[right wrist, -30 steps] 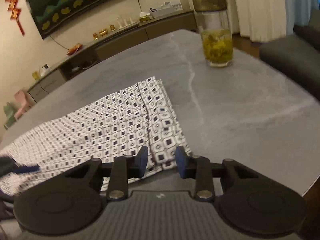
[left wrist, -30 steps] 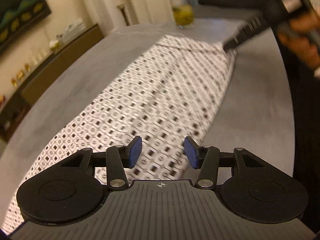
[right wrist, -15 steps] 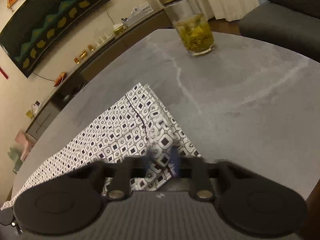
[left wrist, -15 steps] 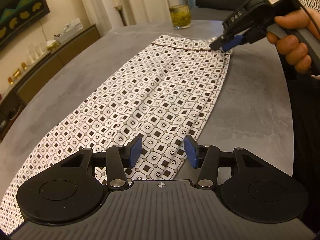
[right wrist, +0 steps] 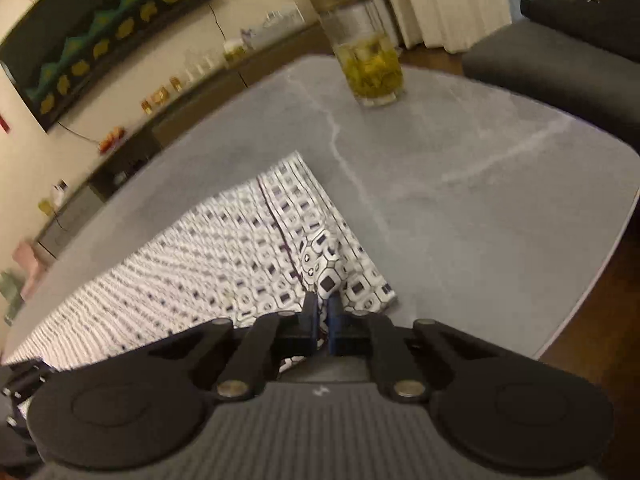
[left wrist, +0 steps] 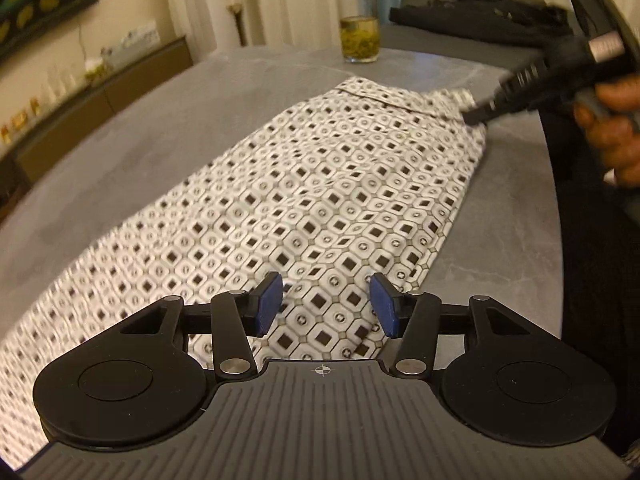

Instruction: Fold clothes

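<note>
Cloth [left wrist: 312, 184], white with a dark square print, lies flat and long across the grey bench [left wrist: 508, 216], running from lower left to upper right of the left wrist frame.

Left hand-held gripper [left wrist: 325, 307]: jaws wide apart, blue pads [left wrist: 266, 305] poised over the near end of the cloth, nothing between them. Cannot tell whether the pads touch the fabric.

Right hand-held gripper [right wrist: 322, 320]: jaws nearly closed, pinching a raised fold of the cloth [right wrist: 256, 256] at its near right corner, bottom centre of the right wrist frame. Fabric peaks up just ahead of the pads; the rest lies flat toward the left. In the left wrist frame this same hand-held gripper [left wrist: 476, 114] appears blurred at the upper right, tip at the far corner of the cloth, held by a hand [left wrist: 612, 136].

Jar [left wrist: 358, 20] with a gold lid and yellow-green contents stands on the bench beyond the far end of the cloth, well apart from it; in the right wrist frame the jar [right wrist: 366, 44] is at top centre.

Dark fabric [left wrist: 480, 12] lies on a sofa behind the bench, upper right.
</note>
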Demonstrator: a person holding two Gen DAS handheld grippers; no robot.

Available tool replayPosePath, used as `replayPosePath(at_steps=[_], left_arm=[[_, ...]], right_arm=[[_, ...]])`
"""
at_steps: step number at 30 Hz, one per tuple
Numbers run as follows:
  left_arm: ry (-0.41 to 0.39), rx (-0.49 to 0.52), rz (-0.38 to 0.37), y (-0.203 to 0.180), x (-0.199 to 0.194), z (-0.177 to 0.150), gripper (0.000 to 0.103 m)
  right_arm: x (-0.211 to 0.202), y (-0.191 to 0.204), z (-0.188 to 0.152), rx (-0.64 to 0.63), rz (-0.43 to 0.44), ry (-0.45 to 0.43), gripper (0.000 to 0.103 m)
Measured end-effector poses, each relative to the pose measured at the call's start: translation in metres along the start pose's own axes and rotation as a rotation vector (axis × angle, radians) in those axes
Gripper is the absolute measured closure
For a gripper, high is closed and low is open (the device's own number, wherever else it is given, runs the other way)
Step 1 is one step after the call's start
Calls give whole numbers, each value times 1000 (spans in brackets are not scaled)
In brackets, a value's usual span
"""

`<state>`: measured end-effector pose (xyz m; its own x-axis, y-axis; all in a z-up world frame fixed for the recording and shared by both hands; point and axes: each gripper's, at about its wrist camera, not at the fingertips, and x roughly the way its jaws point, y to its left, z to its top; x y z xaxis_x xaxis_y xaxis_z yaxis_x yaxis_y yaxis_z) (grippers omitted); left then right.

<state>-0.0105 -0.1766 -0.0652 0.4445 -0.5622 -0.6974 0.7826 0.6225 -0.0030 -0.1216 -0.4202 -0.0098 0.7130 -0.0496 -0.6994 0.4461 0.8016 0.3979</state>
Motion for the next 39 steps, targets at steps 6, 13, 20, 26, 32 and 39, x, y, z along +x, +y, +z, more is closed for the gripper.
replayPosePath(at_steps=[6, 13, 20, 26, 32, 39], left_arm=[[3, -254, 81, 73, 10, 22, 62], [74, -440, 175, 156, 44, 39, 101], [22, -443, 227, 153, -18, 22, 60], [-84, -557, 295, 186, -145, -54, 55], [-187, -847, 633, 275, -275, -159, 50], [-296, -1192, 695, 369, -363, -289, 52]], right_arm=[[2, 8, -1, -76, -48, 8, 98], [-5, 15, -7, -191, -110, 15, 99], [-17, 28, -9, -260, -197, -17, 77], [-39, 93, -31, -442, -123, -142, 72], [14, 154, -69, -623, -13, 46, 71], [-3, 229, -88, -787, -11, -10, 67]])
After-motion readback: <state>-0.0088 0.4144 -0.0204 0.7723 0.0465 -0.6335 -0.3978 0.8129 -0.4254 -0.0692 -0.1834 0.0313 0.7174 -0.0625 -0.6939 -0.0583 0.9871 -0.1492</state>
